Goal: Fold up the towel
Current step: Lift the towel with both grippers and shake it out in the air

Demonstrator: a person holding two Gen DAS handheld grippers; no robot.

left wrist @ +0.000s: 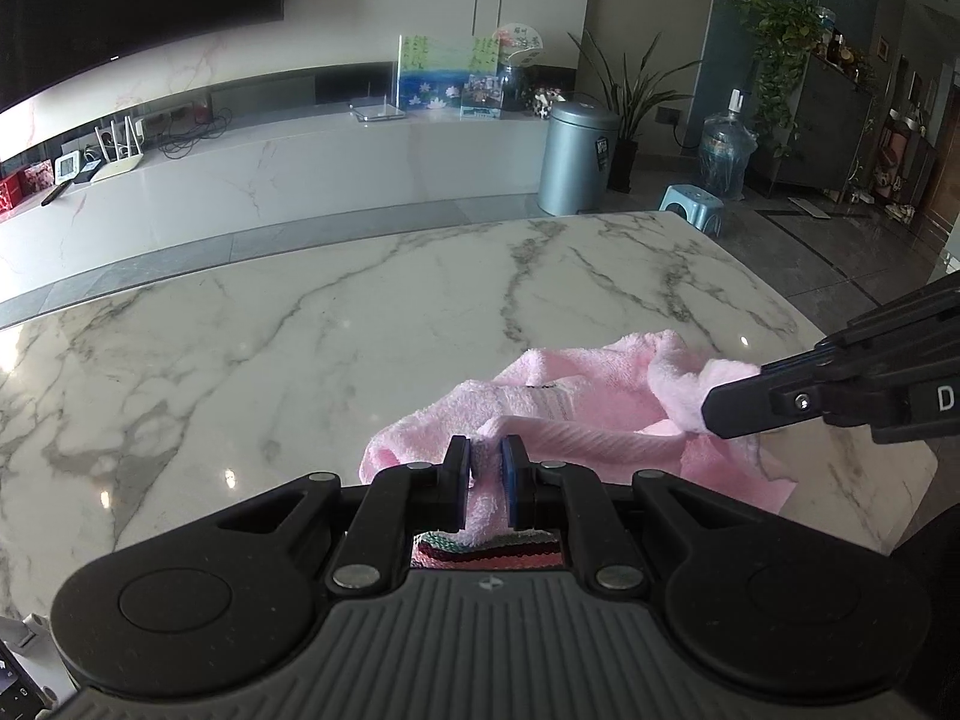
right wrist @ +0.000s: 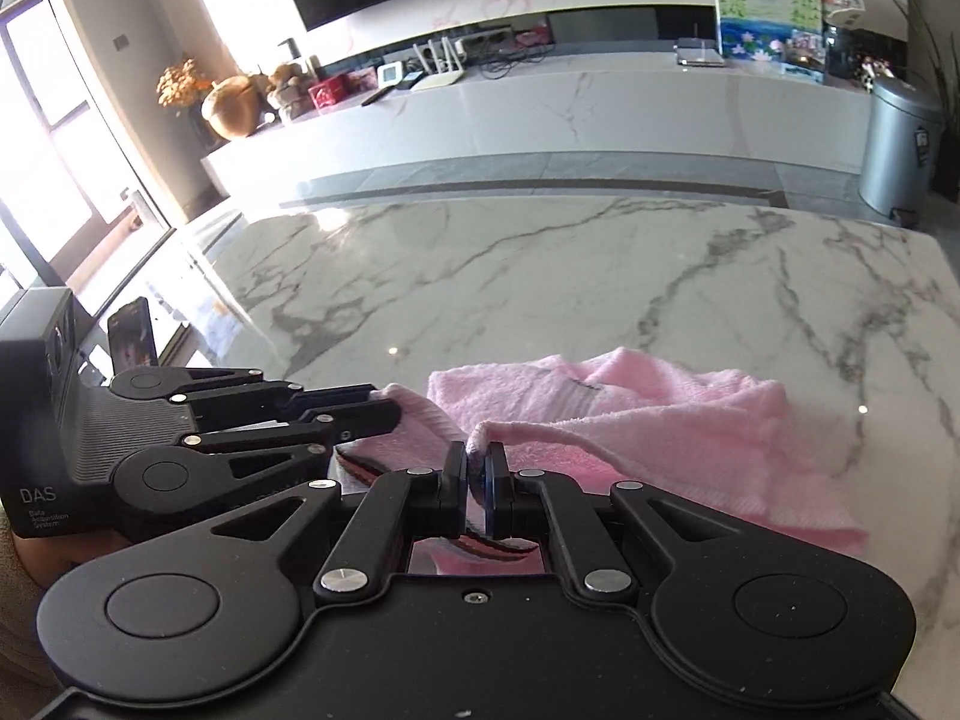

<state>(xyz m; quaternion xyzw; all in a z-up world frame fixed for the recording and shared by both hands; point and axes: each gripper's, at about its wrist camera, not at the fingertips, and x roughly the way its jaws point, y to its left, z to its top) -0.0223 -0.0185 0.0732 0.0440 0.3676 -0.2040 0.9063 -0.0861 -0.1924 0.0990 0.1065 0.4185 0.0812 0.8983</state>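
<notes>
Both my left gripper (left wrist: 487,474) and right gripper (right wrist: 478,474) pinch pink towel (right wrist: 660,420) edges over the marble table (right wrist: 540,276); I should draw them apart evenly, keeping cloth taut.

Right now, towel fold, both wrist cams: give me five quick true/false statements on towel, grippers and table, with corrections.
1. Both grippers are shut on the pink towel. True: the left gripper and the right gripper each pinch a bit of its fabric.
2. The towel lies flat and neatly folded. False: it is bunched and rumpled between the two grippers.
3. The towel sits on a marble table. True.
4. The right gripper's jaws stand wide open above the table. False: they are closed on the towel's edge.
5. A green towel lies beside the pink one. False: only the pink towel is on the table.
</notes>
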